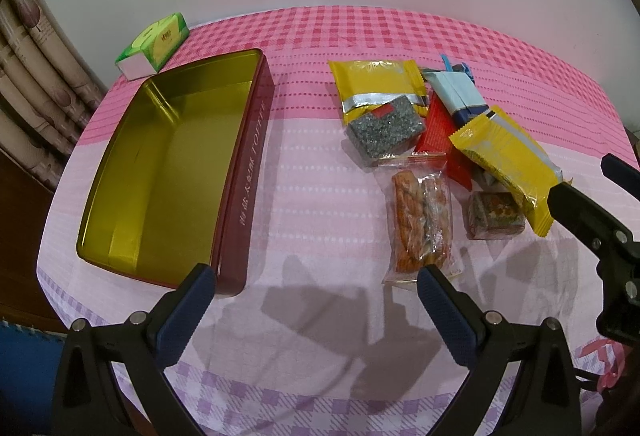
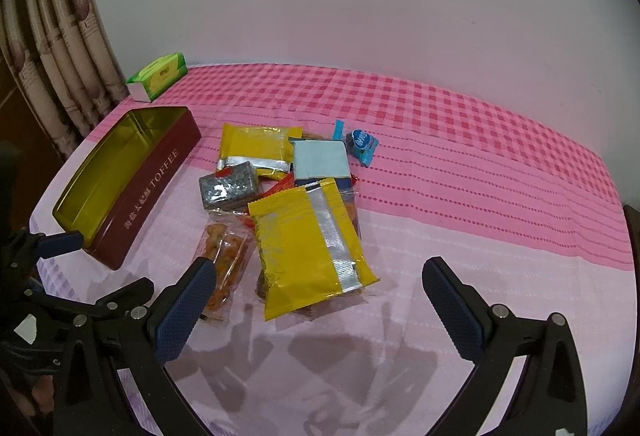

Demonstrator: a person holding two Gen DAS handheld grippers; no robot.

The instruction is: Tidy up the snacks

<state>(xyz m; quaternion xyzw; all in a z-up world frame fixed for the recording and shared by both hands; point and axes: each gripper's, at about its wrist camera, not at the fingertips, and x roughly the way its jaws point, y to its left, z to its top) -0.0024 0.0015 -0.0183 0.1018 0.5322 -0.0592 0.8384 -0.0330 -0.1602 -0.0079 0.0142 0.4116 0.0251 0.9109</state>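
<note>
Left gripper [image 1: 314,290]: jaws spread wide, nothing between them; hovers over the tablecloth [image 1: 320,195].
Right gripper [image 2: 320,286]: jaws spread wide, gripping nothing; the lower end of the near yellow packet lies just ahead of the gap between its fingers.
Tin [image 1: 248,171]: dark red outside with "TOFFEE" on its long side, gold inside, lid off; ahead of the left gripper's left finger, its near corner just beside that fingertip. In the right wrist view it sits well off to the left, beyond that gripper's left finger.
Tin contents: only the bare gold floor shows; no snack inside.
Snack pile: all on the cloth, outside the tin, ahead of the left gripper's right finger.
Clear bag of orange snacks [image 1: 420,224]: nearest piece, its lower edge just beyond the left gripper's right fingertip; in the right wrist view it lies by the left fingertip.
Near yellow packet [image 2: 312,248]: silver stripe, lying on top of other packets.
Far yellow packet [image 1: 376,83]: at the back of the pile, a grey speckled block [image 1: 384,127] overlapping its near end.
Pale blue packet [image 2: 320,161]: between the two yellow ones, over a red wrapper [image 1: 440,131].
Small brown wrapped square [image 1: 496,213]: beside the clear bag, to the right.
Small blue candy [image 2: 362,145]: at the pile's far right edge.
Green tissue box [image 1: 154,45]: beyond the tin's far end.
</note>
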